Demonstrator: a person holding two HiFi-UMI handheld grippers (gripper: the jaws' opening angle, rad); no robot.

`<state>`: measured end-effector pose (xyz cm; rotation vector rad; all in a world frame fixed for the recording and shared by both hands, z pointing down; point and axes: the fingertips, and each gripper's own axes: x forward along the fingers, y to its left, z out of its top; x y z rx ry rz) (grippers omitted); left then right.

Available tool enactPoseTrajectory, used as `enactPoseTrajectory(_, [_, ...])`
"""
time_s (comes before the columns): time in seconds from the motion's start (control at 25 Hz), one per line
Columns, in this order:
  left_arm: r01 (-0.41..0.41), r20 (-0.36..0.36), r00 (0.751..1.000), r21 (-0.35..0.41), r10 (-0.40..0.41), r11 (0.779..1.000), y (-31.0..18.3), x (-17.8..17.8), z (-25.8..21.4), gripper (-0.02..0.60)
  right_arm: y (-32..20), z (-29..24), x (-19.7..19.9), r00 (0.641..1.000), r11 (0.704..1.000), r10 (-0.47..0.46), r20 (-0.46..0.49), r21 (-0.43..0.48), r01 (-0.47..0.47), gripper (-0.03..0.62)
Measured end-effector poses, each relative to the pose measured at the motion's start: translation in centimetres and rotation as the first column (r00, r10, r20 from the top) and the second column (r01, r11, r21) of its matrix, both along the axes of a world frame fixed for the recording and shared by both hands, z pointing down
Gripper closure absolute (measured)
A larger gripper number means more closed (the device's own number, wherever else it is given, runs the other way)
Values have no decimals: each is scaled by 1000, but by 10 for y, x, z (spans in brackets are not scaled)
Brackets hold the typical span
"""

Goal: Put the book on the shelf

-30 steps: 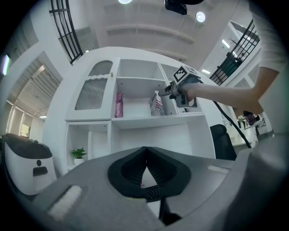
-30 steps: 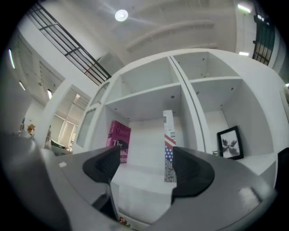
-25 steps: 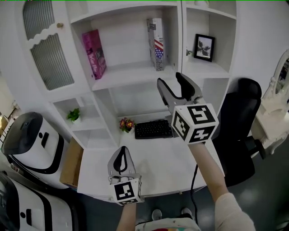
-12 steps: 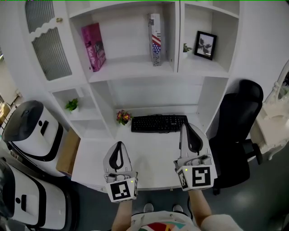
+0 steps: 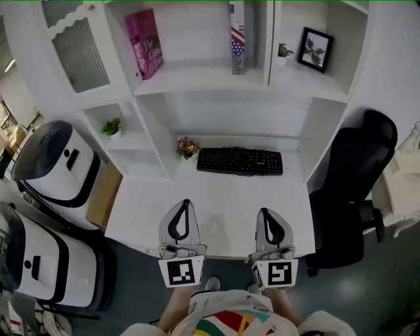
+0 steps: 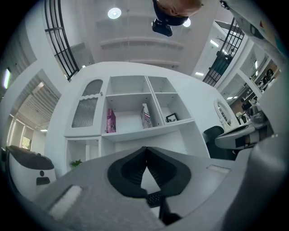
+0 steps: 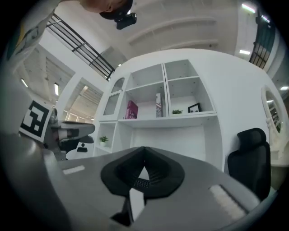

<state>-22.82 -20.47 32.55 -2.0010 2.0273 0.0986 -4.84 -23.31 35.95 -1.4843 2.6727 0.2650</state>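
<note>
Above the white desk [image 5: 216, 197], the flag-patterned book [image 5: 237, 41] stands upright at the white shelf's [image 5: 197, 73] right end; placement looks done. Left gripper [image 5: 186, 205] and right gripper [image 5: 266, 213] hover over the desk's near edge, jaws closed together and empty.

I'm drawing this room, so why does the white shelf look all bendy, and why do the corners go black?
Left gripper view: a wide-angle lens curves the white shelf and darkens the corners, and the ceiling lamp glares. Right gripper view: the same curve and dark corners, and the close-up fingers look soft. Head view: evenly lit and sharp, with milder bowing toward the edges.
</note>
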Motion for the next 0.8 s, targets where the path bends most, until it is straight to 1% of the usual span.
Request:
enactPoseTrajectory(0.12, [10,-5,1000,-9,-10,1000,0,3,4,588,0,10,1,999,1000,-22,-31,-10,22,593])
enactPoseTrajectory(0.24, [17,-15,1000,-9,-17,1000,2,8,4,588,-2,5,5,999,999,-34,-37,2,34,594])
enactPoseTrajectory(0.48, [10,-11,1000,1,-10,1000,4,22,1,588,-9,-2,15,1000,1000,-24,-19,9,24,594])
enactPoseTrajectory(0.8, [24,2,1000,14,-24,1000,2,20,-8,588,-13,-11,18,1000,999,-18,1,31,18,594])
